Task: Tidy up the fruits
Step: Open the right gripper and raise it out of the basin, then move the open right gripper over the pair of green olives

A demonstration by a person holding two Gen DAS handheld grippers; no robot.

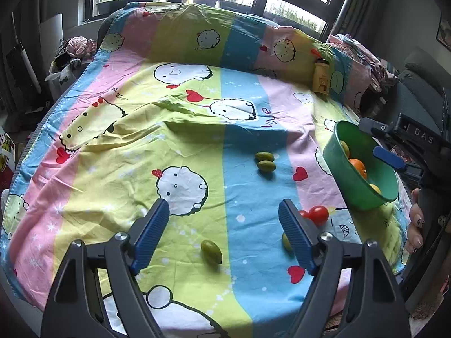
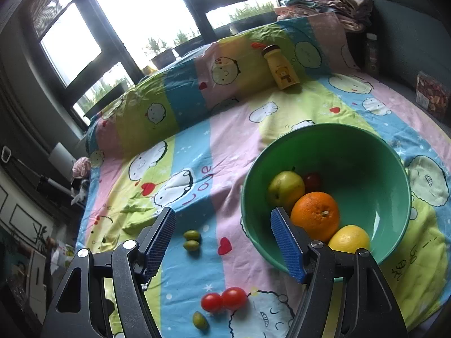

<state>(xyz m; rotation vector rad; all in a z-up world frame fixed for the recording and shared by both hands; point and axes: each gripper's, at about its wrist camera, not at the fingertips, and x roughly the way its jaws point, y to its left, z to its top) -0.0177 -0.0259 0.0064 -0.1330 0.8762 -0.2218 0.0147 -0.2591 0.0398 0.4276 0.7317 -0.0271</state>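
2 tomatoes (image 2: 224, 300) lie just beside the green bowl (image 2: 366, 146), bottle (image 2: 282, 67) beyond.

Counted: four green olives (image 1: 211, 249), two tomatoes (image 2: 222, 300), one bowl (image 2: 394, 169), one orange (image 2: 315, 214), one lemon (image 2: 349, 239), one apple (image 2: 286, 187), one bottle (image 2: 282, 67).

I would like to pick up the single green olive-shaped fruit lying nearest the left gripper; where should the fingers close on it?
Grip the lone green fruit across its narrow middle, coming from above. It lies flat on the striped sheet with its long axis slanting, so turn the open left gripper until its pads face the two long sides. Nothing touches it, so both sides look free.
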